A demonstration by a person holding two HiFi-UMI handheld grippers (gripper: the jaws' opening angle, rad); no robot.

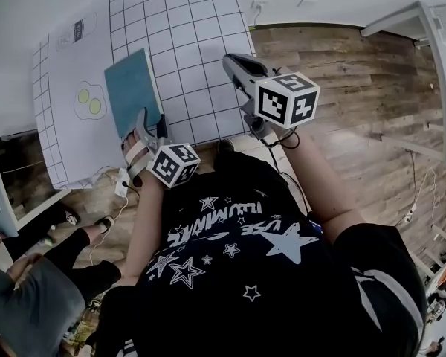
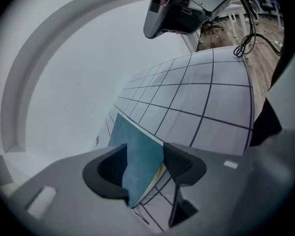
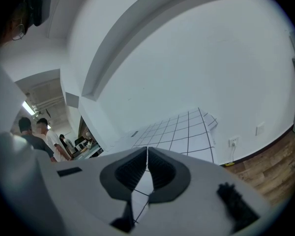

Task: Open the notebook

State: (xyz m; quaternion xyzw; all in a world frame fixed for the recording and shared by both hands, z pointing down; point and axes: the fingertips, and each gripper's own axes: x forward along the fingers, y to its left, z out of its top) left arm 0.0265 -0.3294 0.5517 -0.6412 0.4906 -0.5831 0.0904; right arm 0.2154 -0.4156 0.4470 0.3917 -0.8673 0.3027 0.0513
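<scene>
A teal notebook point(image 1: 132, 88) lies on the white gridded mat point(image 1: 186, 43). My left gripper point(image 1: 147, 131) is at the notebook's near corner. In the left gripper view the teal cover point(image 2: 137, 154) runs slantwise between the two jaws of my left gripper point(image 2: 145, 163), with its corner against the right pad point(image 2: 179, 162). Cream pages point(image 2: 159, 175) show under the cover's edge. The jaws stand partly apart, closed onto the cover. My right gripper point(image 1: 239, 67) hovers over the mat's near right part, shut and empty, and shows the same way in its own view point(image 3: 147, 156).
The mat's left strip carries a fried-egg drawing point(image 1: 89, 101). Wooden floor point(image 1: 357, 73) lies to the right, with a white table edge point(image 1: 438, 28) beyond. A seated person's legs point(image 1: 67, 259) are at the lower left. My right gripper point(image 2: 182, 11) hangs high in the left gripper view.
</scene>
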